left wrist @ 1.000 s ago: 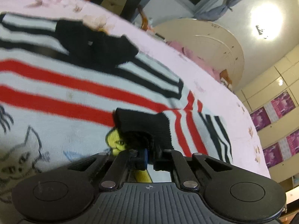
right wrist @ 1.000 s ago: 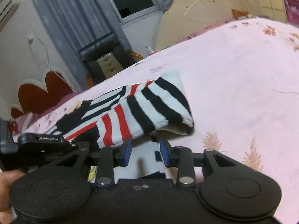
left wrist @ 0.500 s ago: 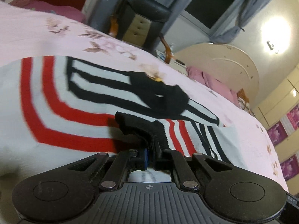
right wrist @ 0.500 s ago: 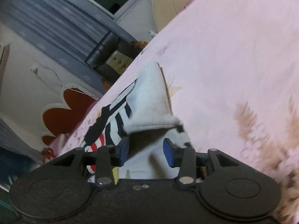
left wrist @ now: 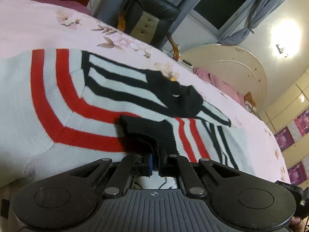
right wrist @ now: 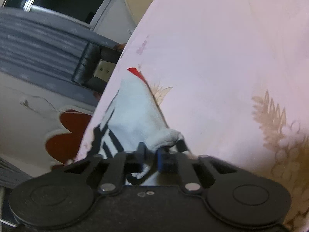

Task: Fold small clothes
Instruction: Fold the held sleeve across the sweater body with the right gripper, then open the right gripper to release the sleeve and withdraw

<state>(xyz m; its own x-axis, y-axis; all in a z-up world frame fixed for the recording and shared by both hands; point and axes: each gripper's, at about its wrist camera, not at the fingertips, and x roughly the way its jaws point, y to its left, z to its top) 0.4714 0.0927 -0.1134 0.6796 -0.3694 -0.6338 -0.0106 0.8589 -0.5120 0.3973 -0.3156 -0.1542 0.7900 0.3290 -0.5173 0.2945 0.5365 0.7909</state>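
1. Nearest in our left wrist view, the left gripper (left wrist: 154, 164) has its jaws pressed nearly together on the black ribbed cuff (left wrist: 148, 133) of the striped knit sweater (left wrist: 58, 104); the cuff stands up from between the blue pads and bends off to the left.
2. Beyond that cuff we see the sweater spread flat on the pink floral bedsheet (left wrist: 38, 25), its red stripes curving to the left and black stripes running to the right, with a black neckband bunched past them.
3. In our right wrist view, the right gripper (right wrist: 152, 160) has closed on a bunched white fold of the same sweater (right wrist: 135, 114); the fabric sits pinched between the pads and rises away from them.
4. Farther off, that fold lies along the sheet's (right wrist: 222, 58) left edge, ending in a small red corner.
5. Farthest back we see a black leather chair (left wrist: 152, 17), grey curtains (right wrist: 38, 46) and a dark window.
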